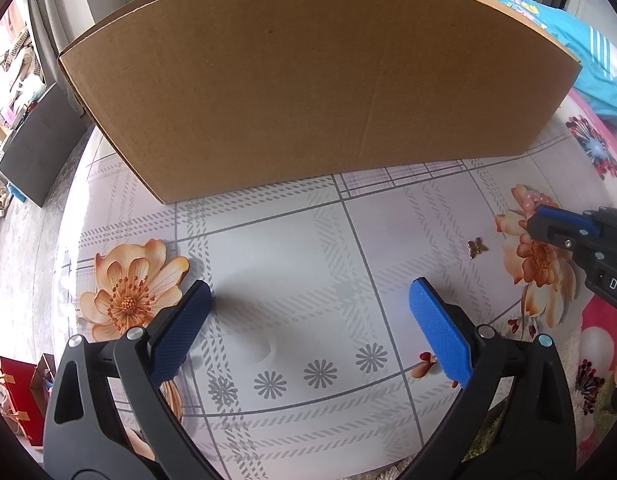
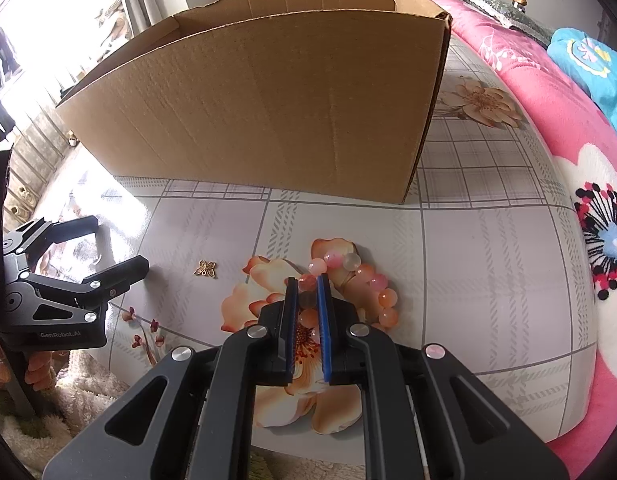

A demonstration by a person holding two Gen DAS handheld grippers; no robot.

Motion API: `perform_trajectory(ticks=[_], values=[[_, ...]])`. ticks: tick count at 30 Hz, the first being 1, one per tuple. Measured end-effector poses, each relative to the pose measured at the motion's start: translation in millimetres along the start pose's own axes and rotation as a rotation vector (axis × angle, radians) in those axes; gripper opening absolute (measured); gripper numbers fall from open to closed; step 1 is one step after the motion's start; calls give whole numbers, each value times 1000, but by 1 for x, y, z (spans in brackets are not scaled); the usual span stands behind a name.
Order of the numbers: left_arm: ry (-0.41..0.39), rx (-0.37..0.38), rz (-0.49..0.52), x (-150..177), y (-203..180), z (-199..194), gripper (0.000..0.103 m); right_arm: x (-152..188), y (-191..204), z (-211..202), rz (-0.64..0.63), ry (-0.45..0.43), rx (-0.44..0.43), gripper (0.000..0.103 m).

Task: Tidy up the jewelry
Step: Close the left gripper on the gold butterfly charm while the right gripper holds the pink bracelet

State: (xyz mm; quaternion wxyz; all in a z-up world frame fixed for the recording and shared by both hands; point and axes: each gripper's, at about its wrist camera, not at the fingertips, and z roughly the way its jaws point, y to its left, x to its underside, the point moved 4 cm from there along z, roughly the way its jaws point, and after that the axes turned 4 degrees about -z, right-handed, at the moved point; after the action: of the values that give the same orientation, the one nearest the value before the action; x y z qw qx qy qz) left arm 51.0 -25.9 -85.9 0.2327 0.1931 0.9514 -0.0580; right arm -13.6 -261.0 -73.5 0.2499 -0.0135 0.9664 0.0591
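Two scraps of writing can be read: "GenRobot.AI" in pale letters on the black body of the left tool [image 2: 108, 248], at the left edge of the right wrist view, and "DA", cut off by the frame, on the black body of the right tool [image 1: 534, 226] at the right edge of the left wrist view.

In its own view the right tool [image 2: 307, 286] sits at lower centre with its blue-padded fingers [image 2: 292, 320] drawn close together, nipping the near part of a bracelet of round pink, orange and milky beads [image 2: 364, 280]. One reddish bead and a cloudy one show in the narrow gap between the pads. The rest of the bracelet curves out from the fingertips toward the right of the frame and back down, lying on an orange flower printed on the grey checked, floral vinyl-covered surface [image 2: 488, 264]; its long axis runs roughly from upper left to lower right.

At the bottom of the left wrist view the left tool [image 1: 308, 292] is spread wide, its blue textured pads [image 1: 180, 332] far apart and nothing between them.

A small gold butterfly charm [image 2: 205, 268] lies flat on the surface, left of the bracelet, between the two tools and touching neither.

A large open brown cardboard box [image 2: 268, 112] fills the upper half of both views. A pink floral blanket [image 2: 568, 152] lies at the right.
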Motion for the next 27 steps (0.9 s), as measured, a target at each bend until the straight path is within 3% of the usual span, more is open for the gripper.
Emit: perform_trajectory(ticks=[5, 8, 12, 14, 16, 19, 27], values=[[-17, 44, 24, -1, -4, -4, 96, 1, -4, 0, 8, -2, -6, 10], [-75, 126, 64, -1, -14, -16, 96, 2, -5, 0, 14, -7, -11, 10], [-96, 257, 121, 3, -33, -24, 94, 3, -7, 0, 26, -15, -22, 10], [-115, 303, 153, 4, -42, -28, 86, 4, -7, -1, 26, -18, -25, 10], [-119, 330, 183, 4, -49, -30, 68, 5, -9, -2, 28, -21, -30, 10], [-110, 366, 199, 6, -59, -30, 52, 6, -11, -2, 35, -27, -40, 10], [-97, 360, 227, -1, -78, -21, 27, 9, -11, -4, 54, -48, -65, 10]])
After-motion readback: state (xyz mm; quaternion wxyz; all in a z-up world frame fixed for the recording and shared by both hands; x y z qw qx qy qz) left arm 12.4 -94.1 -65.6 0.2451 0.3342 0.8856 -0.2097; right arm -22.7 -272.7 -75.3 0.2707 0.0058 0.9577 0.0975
